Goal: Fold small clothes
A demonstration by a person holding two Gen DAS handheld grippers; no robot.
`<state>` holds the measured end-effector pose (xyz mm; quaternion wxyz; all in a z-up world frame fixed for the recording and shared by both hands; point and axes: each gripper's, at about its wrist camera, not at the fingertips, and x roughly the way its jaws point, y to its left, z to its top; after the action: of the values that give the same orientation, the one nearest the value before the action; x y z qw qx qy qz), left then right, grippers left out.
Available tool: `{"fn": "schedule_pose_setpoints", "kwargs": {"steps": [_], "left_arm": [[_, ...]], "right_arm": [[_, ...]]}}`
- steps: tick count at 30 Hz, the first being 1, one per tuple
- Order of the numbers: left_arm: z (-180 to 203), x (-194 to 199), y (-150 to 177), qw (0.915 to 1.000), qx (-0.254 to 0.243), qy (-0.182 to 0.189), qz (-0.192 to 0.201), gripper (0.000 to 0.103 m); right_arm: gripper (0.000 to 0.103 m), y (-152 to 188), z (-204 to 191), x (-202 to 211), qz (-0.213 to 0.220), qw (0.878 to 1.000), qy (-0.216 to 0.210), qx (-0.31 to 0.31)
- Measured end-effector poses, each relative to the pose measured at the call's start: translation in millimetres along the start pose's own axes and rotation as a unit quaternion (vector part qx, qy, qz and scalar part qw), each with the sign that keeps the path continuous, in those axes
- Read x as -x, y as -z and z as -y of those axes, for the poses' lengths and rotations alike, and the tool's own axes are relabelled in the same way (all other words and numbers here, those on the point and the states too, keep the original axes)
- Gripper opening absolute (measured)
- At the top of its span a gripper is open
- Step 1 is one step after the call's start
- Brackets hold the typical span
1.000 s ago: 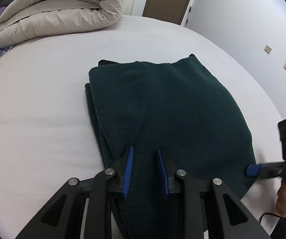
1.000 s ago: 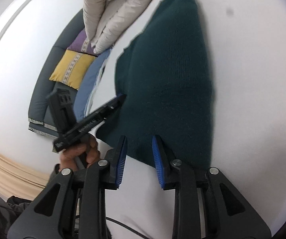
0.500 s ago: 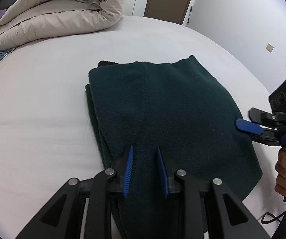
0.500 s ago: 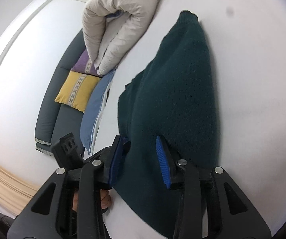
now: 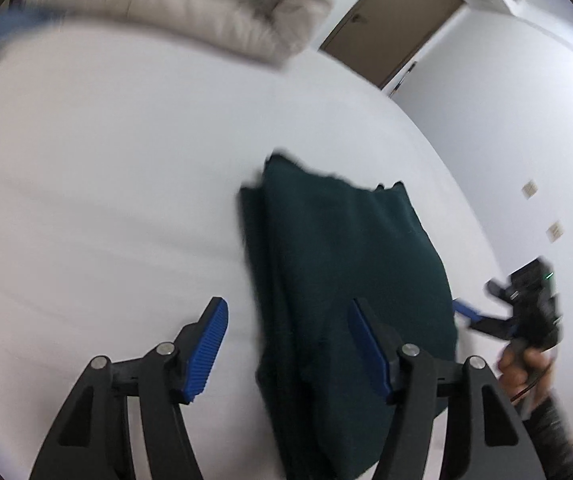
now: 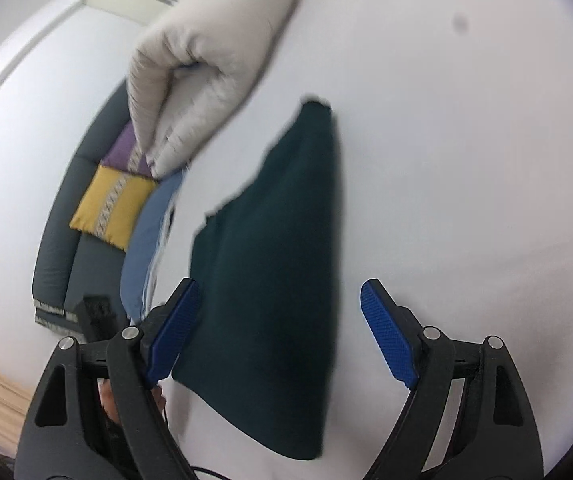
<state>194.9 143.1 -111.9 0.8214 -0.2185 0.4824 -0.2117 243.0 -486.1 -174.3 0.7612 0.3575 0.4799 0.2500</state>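
While both frames blur, readout by the garment:
left gripper (image 5: pixel 292 344): jaws just spread wide, nothing pinched, over garment's near-left edge
garment (image 5: pixel 350 280): dark green, folded flat on white bed (image 5: pixel 106 200)
right gripper (image 6: pixel 280 330): jaws just opened wide, empty, above garment's near end

White-sheeted bed (image 5: pixel 106 200) carrying two soft things.
A folded dark green fleece garment (image 5: pixel 346 280) lies right of centre; a rolled beige quilted duvet (image 5: pixel 190 4) rests along the upper left edge.
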Motion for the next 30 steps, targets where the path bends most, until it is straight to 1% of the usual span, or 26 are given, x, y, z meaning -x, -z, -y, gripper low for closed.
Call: {"fn": "schedule_pose_setpoints", "kwargs": {"steps": [1,2,4,6,7,9,10,13,15,16,17,19,21,23,27,30], "left_arm": [[-11,-9,0,0.9993,0.03,0.017,-0.017,0.064],[-17,-15,0,0.9981,0.048,0.028,-0.026,0.064],[-22,-21,-2,0.9966,0.061,0.046,-0.032,0.064],[-25,-27,-6,0.9939,0.08,0.064,-0.04,0.064],[-28,-30,-9,0.9917,0.095,0.075,-0.044,0.064],[-32,-38,-15,0.9874,0.117,0.093,-0.053,0.064],[-30,-40,-15,0.9868,0.118,0.095,-0.057,0.064],[-24,-49,-19,0.9857,0.123,0.094,-0.068,0.064],[-23,-53,-23,0.9849,0.127,0.094,-0.072,0.06],[-23,-57,-24,0.9841,0.131,0.093,-0.075,0.052],[-22,-61,-25,0.9828,0.137,0.094,-0.081,0.04],[-23,-70,-24,0.9785,0.151,0.106,-0.093,0.032],[-18,-71,-23,0.9804,0.145,0.097,-0.091,0.03],[-9,-68,-23,0.9842,0.13,0.082,-0.087,0.027],[5,-60,-23,0.9875,0.121,0.06,-0.081,0.024],[24,-42,-21,0.991,0.1,0.053,-0.071,0.023]], "right_arm": [[0.083,1,4,-7,-0.009,1.0,-0.001,-0.006],[0.081,6,0,-20,-0.016,1.0,-0.003,-0.013],[0.079,7,-1,-31,-0.026,1.0,-0.006,-0.011],[0.074,7,-7,-41,-0.043,0.999,-0.012,0.0],[0.069,8,-10,-48,-0.054,0.998,-0.013,0.002],[0.067,6,-14,-61,-0.072,0.997,-0.001,0.006],[0.065,6,-15,-66,-0.078,0.997,0.003,0.005],[0.063,4,-15,-77,-0.082,0.997,-0.001,-0.006],[0.062,2,-15,-83,-0.082,0.997,-0.001,-0.014],[0.061,2,-16,-86,-0.083,0.996,-0.001,-0.016],[0.06,2,-17,-90,-0.082,0.996,0.001,-0.016],[0.056,3,-20,-93,-0.08,0.997,0.009,-0.015],[0.051,4,-24,-95,-0.074,0.997,0.019,-0.01],[0.045,5,-27,-91,-0.068,0.997,0.025,-0.005],[0.041,10,-44,-79,-0.049,0.998,0.042,0.02],[0.039,19,-62,-61,-0.038,0.997,0.049,0.045]]}}
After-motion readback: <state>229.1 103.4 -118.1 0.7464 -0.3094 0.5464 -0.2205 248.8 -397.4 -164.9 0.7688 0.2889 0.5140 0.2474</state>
